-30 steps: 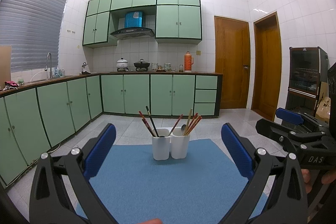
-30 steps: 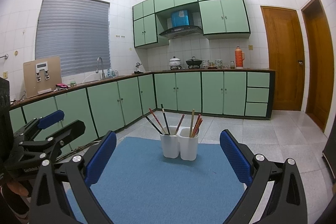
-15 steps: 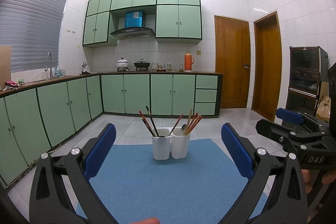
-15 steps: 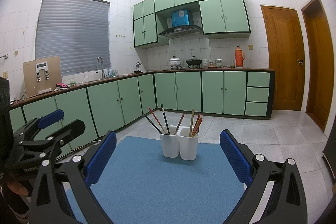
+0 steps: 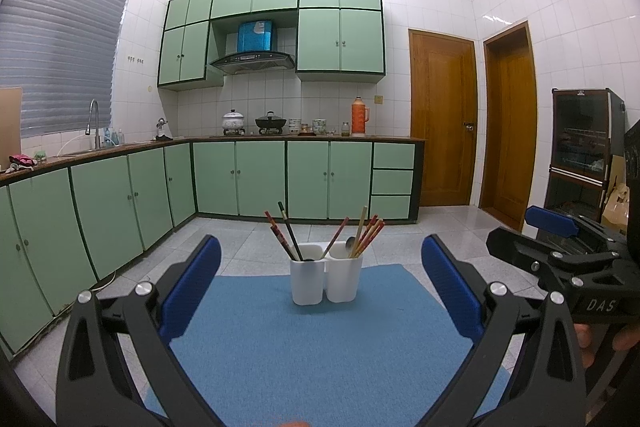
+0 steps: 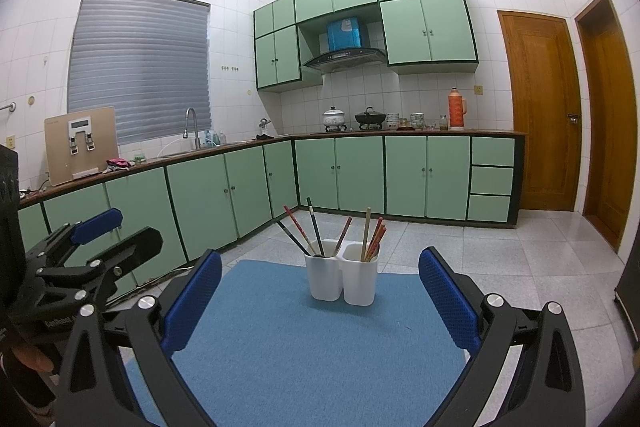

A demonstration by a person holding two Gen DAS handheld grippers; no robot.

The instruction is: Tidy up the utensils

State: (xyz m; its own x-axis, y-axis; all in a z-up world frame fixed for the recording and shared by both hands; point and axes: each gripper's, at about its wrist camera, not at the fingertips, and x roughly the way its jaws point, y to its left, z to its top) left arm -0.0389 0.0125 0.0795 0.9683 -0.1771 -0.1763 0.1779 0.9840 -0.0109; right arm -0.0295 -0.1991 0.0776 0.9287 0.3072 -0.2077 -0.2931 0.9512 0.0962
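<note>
Writing: we read "DAS" in pale letters on the black body of the right gripper [image 5: 568,247] where it shows at the edge of the left wrist view; the lettering on the left gripper's body in the right wrist view is too blurred for us to read.
Left gripper: our left gripper [image 5: 320,291] has its blue pads spread wide with nothing between them.
Right gripper: in its own view our right gripper [image 6: 320,301] is likewise spread wide and holds nothing.
Utensil holder: the white two-cup holder [image 5: 326,279] stands upright at the far end of the blue mat [image 5: 320,355], ahead of both grippers and apart from them.
Utensils: chopsticks [image 5: 280,233] lean out of the left cup; more chopsticks and a spoon [image 5: 351,243] stand in the right cup.
Around: we see green cabinets [image 6: 404,177], a sink tap [image 6: 191,123], an orange flask [image 6: 456,109] on the counter, two wooden doors [image 6: 538,111], and a dark cabinet [image 5: 582,151] at the right.
In the way: nothing lies on the mat between the pads and the holder.
Change: we find holder, utensils and both grippers placed as they were half a second ago.
</note>
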